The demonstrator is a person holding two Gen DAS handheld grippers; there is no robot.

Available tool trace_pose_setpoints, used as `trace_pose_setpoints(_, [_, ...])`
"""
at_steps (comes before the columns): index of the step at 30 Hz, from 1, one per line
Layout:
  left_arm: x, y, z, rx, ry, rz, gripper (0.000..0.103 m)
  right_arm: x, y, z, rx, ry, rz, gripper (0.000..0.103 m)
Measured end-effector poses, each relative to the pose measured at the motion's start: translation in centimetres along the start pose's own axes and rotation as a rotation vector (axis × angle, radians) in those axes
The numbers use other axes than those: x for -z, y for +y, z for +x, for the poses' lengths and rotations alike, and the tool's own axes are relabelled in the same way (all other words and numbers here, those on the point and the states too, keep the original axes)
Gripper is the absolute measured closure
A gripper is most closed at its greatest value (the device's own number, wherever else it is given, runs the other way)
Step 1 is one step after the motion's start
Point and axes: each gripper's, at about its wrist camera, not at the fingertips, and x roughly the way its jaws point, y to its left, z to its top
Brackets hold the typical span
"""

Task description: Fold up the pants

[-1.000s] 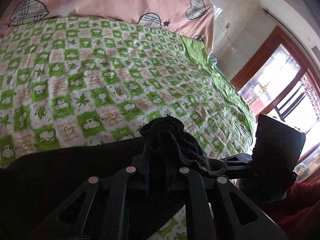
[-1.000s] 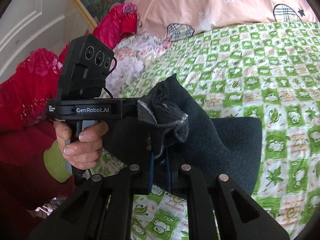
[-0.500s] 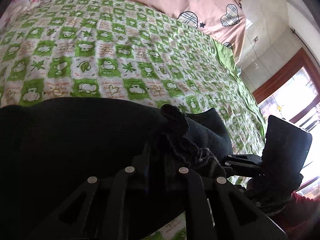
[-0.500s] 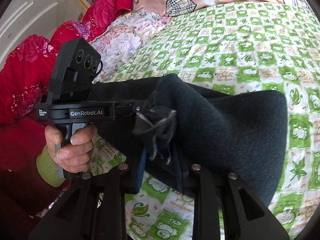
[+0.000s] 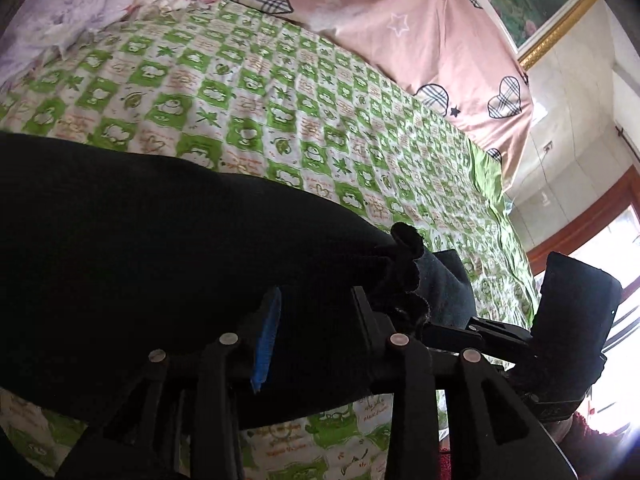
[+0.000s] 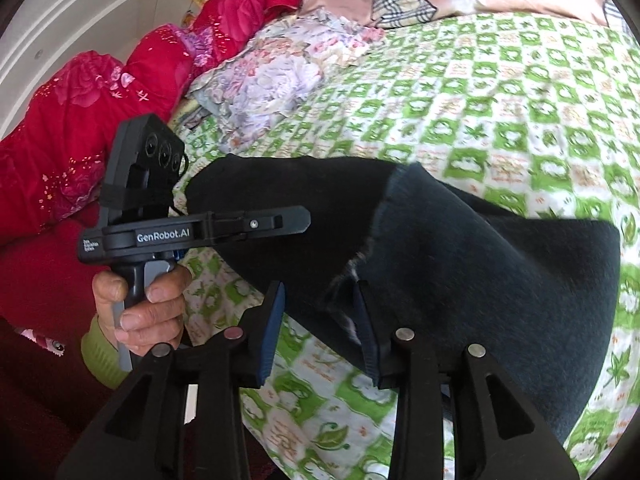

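Two handheld black grippers work here, one in each of the person's hands, and both sit at the near edge of the dark, thick fleecy pair of pants [image 6: 460, 264] lying on the bed with the green-and-white checked sheet [image 6: 500, 128].

The left gripper [image 5: 316, 320] has its fingers opening, with the black cloth lying between them; I judge they are letting go, since the blue pad [image 5: 266, 340] stands clear of the fabric. The right gripper [image 6: 320, 320] is opening as well, the folded corner of the pants between its fingers but loose, the cloth sagging rather than pinched. It looks as though the fold has just been laid down, which would explain both grips being slackened at once at the same edge.

The pants lie doubled, one layer over another, the frayed hem showing on top near the right gripper. They take up the near part of the bed; beyond the pants the sheet is bare up to one pink quilt with plaid hearts [image 5: 400, 32]. To the far left of the pants are one crumpled floral cloth [image 6: 272, 80] and one heap of red bedding [image 6: 100, 120].

One hand [image 6: 148, 300] in a green cuff shows, gripping the left tool's handle.
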Motion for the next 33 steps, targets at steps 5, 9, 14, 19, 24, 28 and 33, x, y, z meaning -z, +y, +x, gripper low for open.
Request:
trace_pose_setpoints(5, [0.7,1.7,-2.3,-0.027,-0.051,-0.074,0.062,-1.4,1.3,0.4,-0.018,0.001,-0.044,0.066])
trace_pose_setpoints(9, [1.7,3.2,-4.2,-0.049,-0.091,-0.146,0.061,-2.6,2.3,1.3,-0.031,0.002,-0.076,0.066])
trace_pose_setpoints(14, [2.8,4.9,-6.4,-0.085,-0.129,-0.208,0.059,-3.7,3.3,2.8,-0.049,0.017,-0.105,0.066])
trace_pose_setpoints(19, [3.8,6.8,-8.4,-0.128,-0.162,-0.286,0.059,-4.6,4.3,4.7,-0.069,0.043,-0.127,0.065])
trace_pose_setpoints(24, [4.8,8.9,-10.4,-0.167,-0.2,-0.366,0.059,-5.6,5.3,6.3,-0.076,0.07,-0.162,0.06])
trace_pose_setpoints(28, [5.2,10.3,-11.8,-0.214,-0.232,-0.416,0.058,-7.0,6.1,7.6,-0.081,0.084,-0.193,0.06])
trace_pose_setpoints(33, [5.7,12.6,-13.2,-0.266,-0.258,-0.489,0.052,-9.3,7.3,9.5,-0.093,0.107,-0.23,0.06])
